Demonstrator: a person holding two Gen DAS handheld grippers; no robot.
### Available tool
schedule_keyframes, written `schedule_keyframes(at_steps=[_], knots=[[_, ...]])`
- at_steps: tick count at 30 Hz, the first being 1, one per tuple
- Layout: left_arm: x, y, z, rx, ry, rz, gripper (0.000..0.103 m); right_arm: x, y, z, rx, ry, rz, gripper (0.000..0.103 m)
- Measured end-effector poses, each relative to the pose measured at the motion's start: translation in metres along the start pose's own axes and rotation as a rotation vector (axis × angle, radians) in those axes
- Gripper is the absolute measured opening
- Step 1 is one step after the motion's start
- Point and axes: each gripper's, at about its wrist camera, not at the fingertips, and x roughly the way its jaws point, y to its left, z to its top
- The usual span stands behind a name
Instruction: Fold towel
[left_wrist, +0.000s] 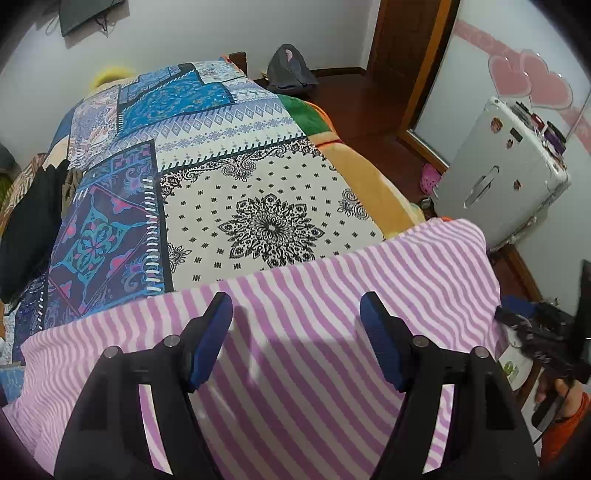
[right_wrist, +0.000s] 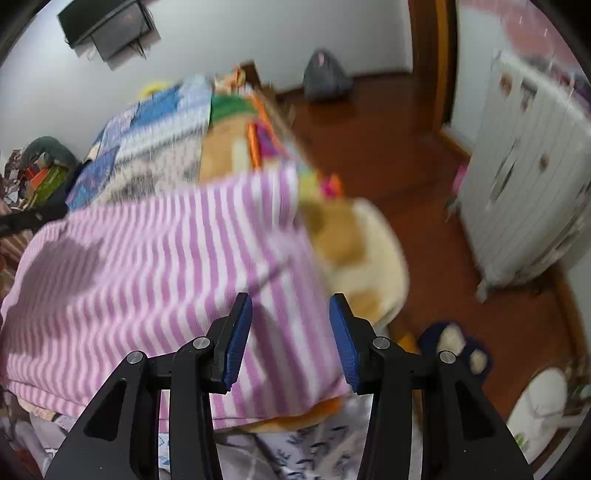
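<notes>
The striped towel (left_wrist: 314, 332) lies flat on the bed's (left_wrist: 258, 184) near end. Left hand-held gripper (left_wrist: 295, 336) and right hand-held gripper (right_wrist: 291, 339) hover spread, empty — next, likely pinching corners to fold.

A home bedroom, plainly: a bed (left_wrist: 258, 184) under a patchwork-print spread, wooden floorboards (right_wrist: 369, 147), a dark screen (right_wrist: 107, 29) mounted high on a white wall, a white suitcase (left_wrist: 506, 166) with stickers standing by a wooden door frame (left_wrist: 424, 74), slippers (right_wrist: 454, 343) lying on the floor.
</notes>
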Motion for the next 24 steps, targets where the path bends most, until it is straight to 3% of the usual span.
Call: schedule_keyframes(at_steps=[3,6,8,13,24], knots=[[0.0,0.002,-0.003,0.001,0.013,0.005,0.071,0.011,-0.014,-0.009,0.034,0.027,-0.024,0.04],[-0.002,0.002,-0.003,0.011,0.016,0.011,0.071,-0.01,-0.039,-0.017,0.097,-0.008,-0.125,0.04],[-0.001,-0.001,-0.002,0.018,0.017,0.009,0.071,-0.026,-0.054,-0.023,0.157,-0.031,-0.121,0.04],[0.007,-0.029,-0.002,0.054,0.043,-0.037,0.071,-0.045,-0.064,-0.046,0.278,-0.036,-0.03,0.04],[0.025,-0.101,-0.027,0.211,0.119,-0.08,0.071,-0.016,-0.038,-0.073,0.439,0.006,0.22,0.042]])
